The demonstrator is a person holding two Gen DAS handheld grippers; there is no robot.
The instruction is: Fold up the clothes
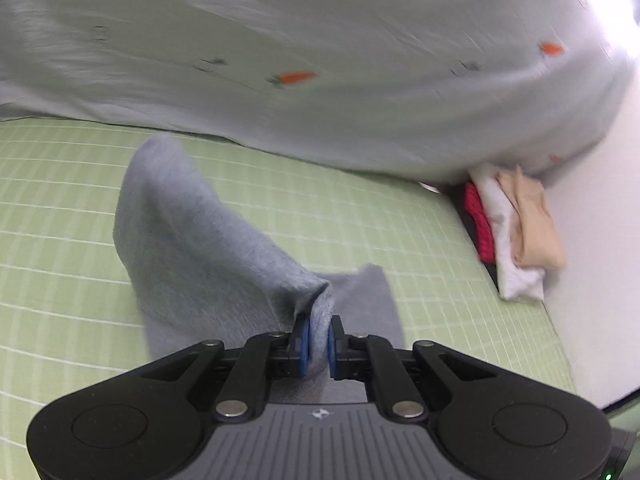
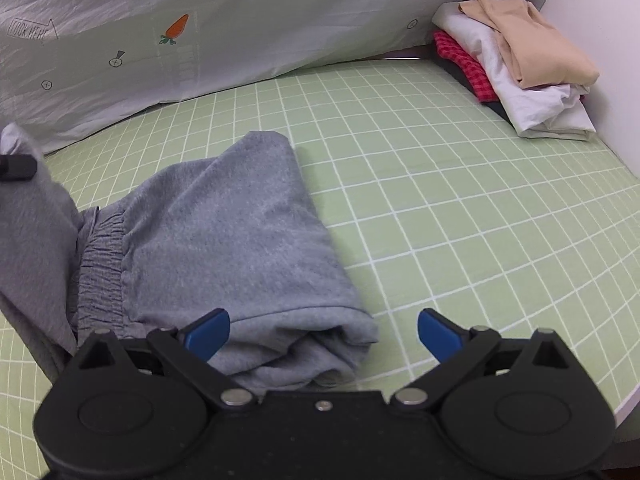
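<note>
Grey sweatpants (image 2: 224,240) lie partly folded on a green checked sheet (image 2: 460,220), elastic waistband to the left. My left gripper (image 1: 319,338) is shut on a bunched edge of the grey sweatpants (image 1: 192,256) and holds it lifted off the sheet (image 1: 60,220); the picture is blurred. In the right wrist view that raised cloth hangs at the far left, with a dark part of the left gripper's finger (image 2: 16,166) on it. My right gripper (image 2: 324,332) stands open just above the near folded end of the pants, its blue pads clear of the cloth.
A pale quilt (image 2: 200,32) with carrot prints is piled along the back of the bed. A stack of folded clothes (image 2: 516,64), beige on white on red check, sits in the back right corner against a white wall (image 2: 604,20). The bed's edge runs at lower right.
</note>
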